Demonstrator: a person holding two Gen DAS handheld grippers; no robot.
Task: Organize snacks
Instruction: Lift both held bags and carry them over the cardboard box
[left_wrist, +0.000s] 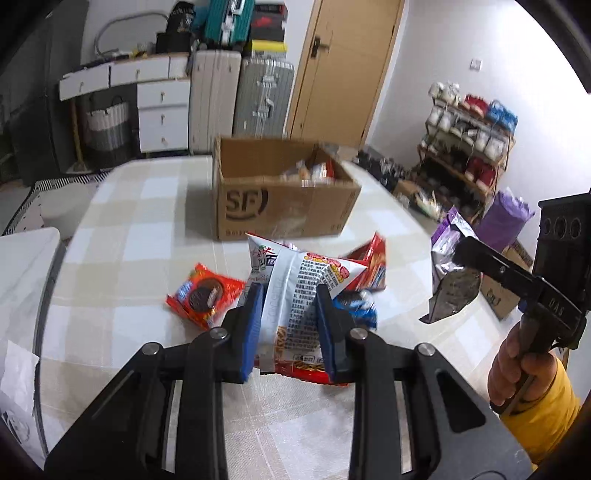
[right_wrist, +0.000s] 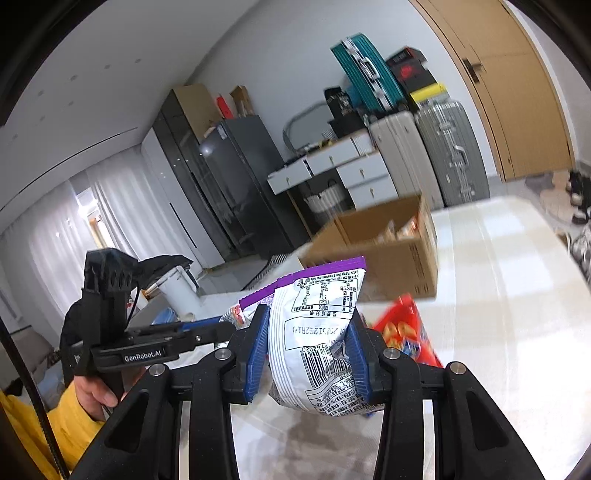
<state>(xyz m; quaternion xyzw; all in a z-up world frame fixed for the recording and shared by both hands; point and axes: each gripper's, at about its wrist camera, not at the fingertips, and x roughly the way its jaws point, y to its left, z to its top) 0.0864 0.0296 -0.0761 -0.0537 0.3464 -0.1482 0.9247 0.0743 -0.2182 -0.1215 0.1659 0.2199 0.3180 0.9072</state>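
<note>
Cardboard box (left_wrist: 280, 206) sits open on the checked table (left_wrist: 129, 236), a few wrapped snacks (left_wrist: 314, 171) inside. Left gripper (left_wrist: 290, 328) clamps a white noodle bag (left_wrist: 295, 295) above the table; right gripper (right_wrist: 308, 354) grips a purple-topped bag (right_wrist: 317, 332).

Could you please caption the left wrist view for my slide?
Left gripper clamps a white noodle packet above the checked table, cardboard box ahead.

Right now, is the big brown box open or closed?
Open. The box has no lid over its top, and snack packets show inside it.
</note>
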